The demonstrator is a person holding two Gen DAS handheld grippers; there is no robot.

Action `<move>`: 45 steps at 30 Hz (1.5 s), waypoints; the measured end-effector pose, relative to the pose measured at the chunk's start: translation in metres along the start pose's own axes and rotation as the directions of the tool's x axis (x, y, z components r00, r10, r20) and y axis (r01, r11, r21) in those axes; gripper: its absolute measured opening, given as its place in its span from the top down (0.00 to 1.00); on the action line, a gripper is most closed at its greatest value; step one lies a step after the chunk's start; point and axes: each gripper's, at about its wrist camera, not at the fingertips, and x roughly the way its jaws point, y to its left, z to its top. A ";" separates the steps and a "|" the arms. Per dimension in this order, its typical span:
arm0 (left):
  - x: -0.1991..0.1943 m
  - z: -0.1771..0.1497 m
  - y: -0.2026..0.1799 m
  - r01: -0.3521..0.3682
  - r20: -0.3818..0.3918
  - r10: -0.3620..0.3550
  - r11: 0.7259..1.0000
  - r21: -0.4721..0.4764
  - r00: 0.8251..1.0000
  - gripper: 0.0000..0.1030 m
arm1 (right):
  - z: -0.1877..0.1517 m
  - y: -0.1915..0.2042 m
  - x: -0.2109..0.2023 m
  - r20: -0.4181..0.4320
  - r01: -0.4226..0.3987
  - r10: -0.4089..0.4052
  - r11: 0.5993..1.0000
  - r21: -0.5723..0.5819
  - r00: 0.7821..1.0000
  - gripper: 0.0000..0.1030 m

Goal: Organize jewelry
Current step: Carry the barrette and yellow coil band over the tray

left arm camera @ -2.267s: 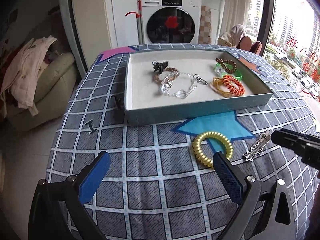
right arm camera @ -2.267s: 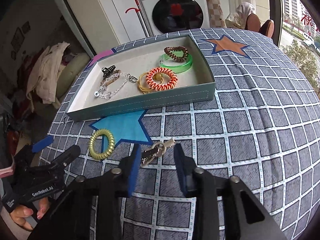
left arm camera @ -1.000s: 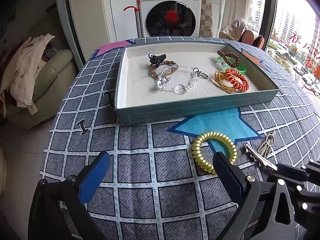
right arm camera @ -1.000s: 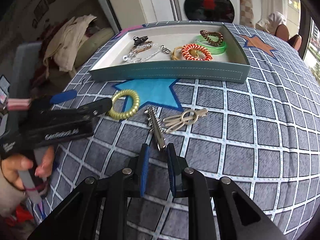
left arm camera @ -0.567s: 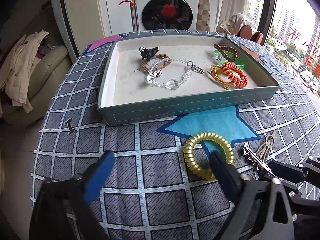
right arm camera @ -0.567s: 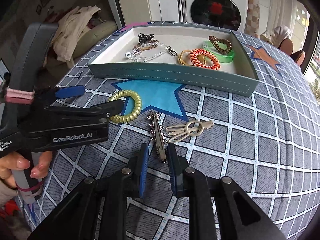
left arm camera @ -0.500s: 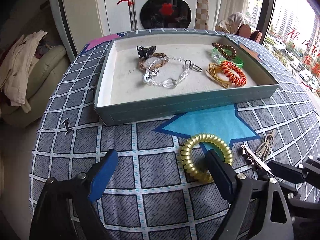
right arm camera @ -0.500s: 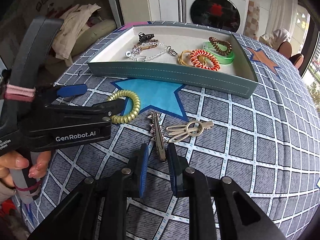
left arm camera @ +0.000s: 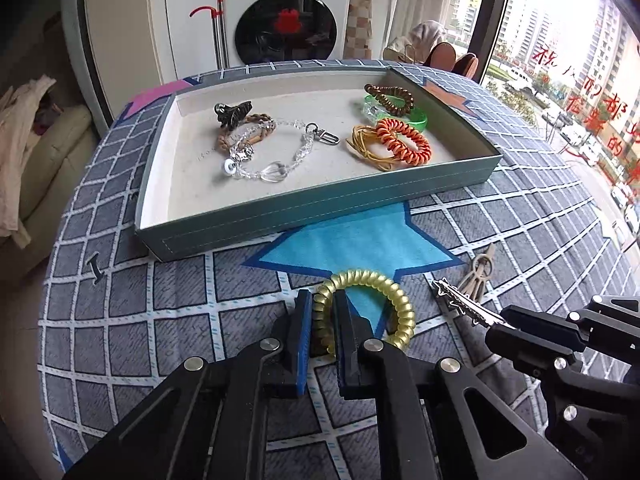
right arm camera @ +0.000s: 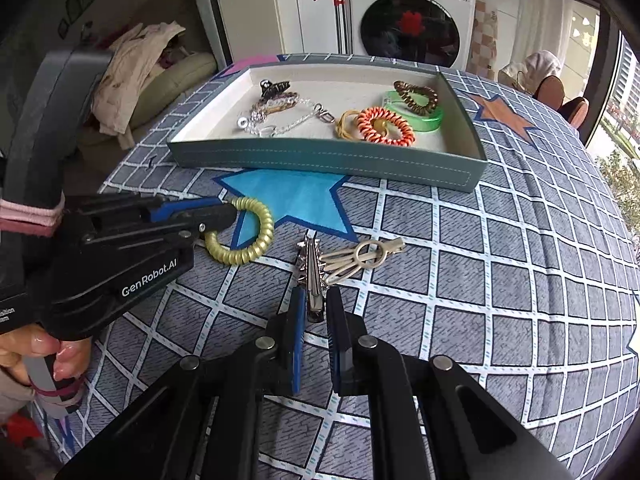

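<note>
Gold coils fill my left gripper (left arm camera: 322,322) as its jaws close on the near left arc of the yellow spiral hair tie (left arm camera: 362,308), which lies on the checked tablecloth (left arm camera: 160,312) at the tip of a blue star print (left arm camera: 352,244). From the right wrist I read "GenRobot.AI" in white on the left gripper's black body, gripped by a hand (right arm camera: 36,352) at the frame's edge.

My right gripper (right arm camera: 314,308) is closing too, nearly together, with the near end of the silver star hair clip (right arm camera: 312,276) between its blue pads. Whether the pads press on it I cannot tell. A beige hair clip (right arm camera: 360,258) lies touching the silver one's right side.

Beyond the star sits the teal tray (left arm camera: 320,208). Inside it on the left are a dark claw clip (left arm camera: 234,111), a brown braided band (left arm camera: 246,130) and a clear bead bracelet (left arm camera: 276,162). On the right are an orange spiral tie (left arm camera: 404,142), a yellow cord (left arm camera: 364,146), a green bangle (left arm camera: 414,114) and a brown spiral tie (left arm camera: 390,94).

A washing machine (left arm camera: 288,12) stands behind; its brand lettering is too small to read. Red characters mark the window (left arm camera: 576,92).
</note>
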 end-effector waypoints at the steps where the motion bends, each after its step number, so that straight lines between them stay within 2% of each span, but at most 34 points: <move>1: -0.001 -0.001 0.000 0.006 0.000 -0.006 1.000 -0.006 1.000 0.70 | 0.001 -0.001 -0.002 0.006 -0.002 0.002 1.000 0.004 1.000 0.89; 11: -0.031 -0.001 0.002 0.039 0.057 -0.038 0.999 -0.021 0.998 0.70 | 0.007 -0.005 -0.024 0.059 -0.024 0.022 0.999 0.031 0.998 0.89; 26: -0.056 0.020 0.014 0.021 0.143 -0.015 0.999 -0.043 0.990 0.70 | 0.038 -0.022 -0.046 0.146 -0.039 0.025 0.995 0.090 0.989 0.89; 34: -0.054 0.043 0.023 -0.003 0.170 0.013 0.998 -0.056 0.985 0.70 | 0.070 -0.038 -0.043 0.184 -0.036 0.013 0.991 0.127 0.983 0.89; 45: -0.024 0.072 0.034 -0.062 0.150 0.071 0.996 -0.062 0.986 0.70 | 0.103 -0.067 -0.013 0.169 -0.007 -0.024 0.983 0.181 0.985 0.89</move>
